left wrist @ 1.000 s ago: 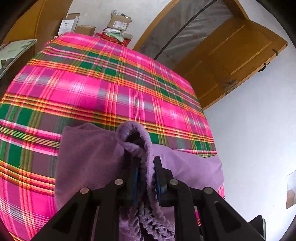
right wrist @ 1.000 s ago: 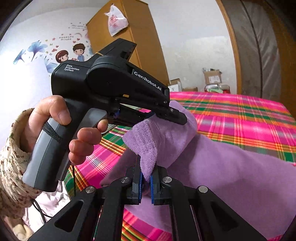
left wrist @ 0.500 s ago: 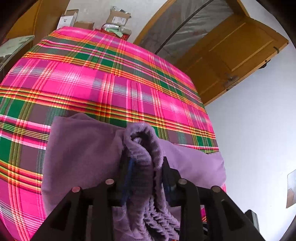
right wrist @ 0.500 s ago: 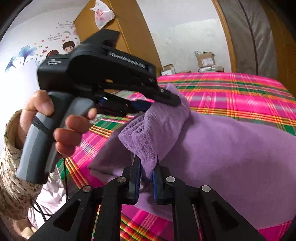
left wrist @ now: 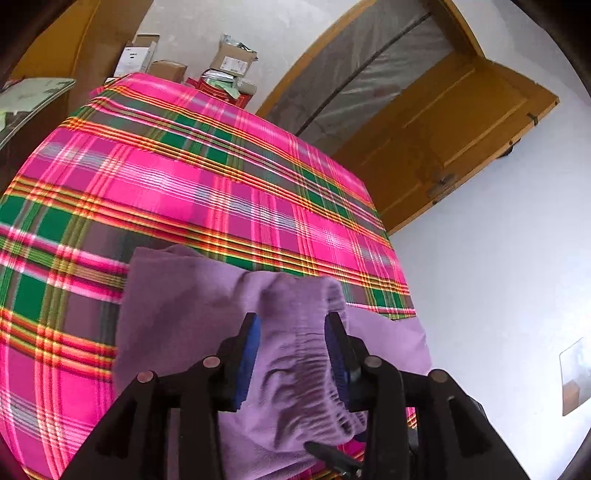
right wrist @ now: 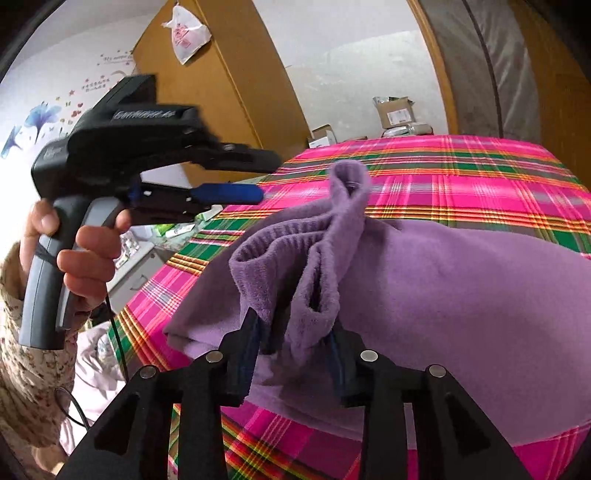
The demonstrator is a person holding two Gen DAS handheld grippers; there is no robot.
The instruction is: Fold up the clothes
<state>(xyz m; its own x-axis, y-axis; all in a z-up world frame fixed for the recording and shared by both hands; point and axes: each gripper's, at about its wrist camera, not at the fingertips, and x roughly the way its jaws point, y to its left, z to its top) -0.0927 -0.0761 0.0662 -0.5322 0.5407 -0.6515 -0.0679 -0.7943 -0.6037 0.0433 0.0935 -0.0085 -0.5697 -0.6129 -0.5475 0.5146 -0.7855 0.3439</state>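
Note:
A purple fleece garment (left wrist: 192, 317) lies on the pink and green plaid bed cover (left wrist: 177, 184). Its ribbed edge is bunched up in a standing fold (right wrist: 332, 236). My left gripper (left wrist: 291, 321) hovers above that edge with its jaws opening. In the right wrist view the left gripper (right wrist: 266, 179) is held off to the left of the fold, apart from it. My right gripper (right wrist: 291, 325) has its jaws opening too. The hanging fold sits loosely between them, with a gap at the left pad.
A person's hand (right wrist: 85, 251) in a floral sleeve holds the left gripper. Cardboard boxes (left wrist: 229, 62) stand past the bed's far end, by a wooden door (left wrist: 461, 140). A wardrobe (right wrist: 221, 92) carries a hanging plastic bag (right wrist: 186, 33). The bed's edge runs close on the right.
Both grippers went from pinching the bunched purple edge to standing apart. The left gripper drew back off the fold, and the garment sank lower onto the bed.

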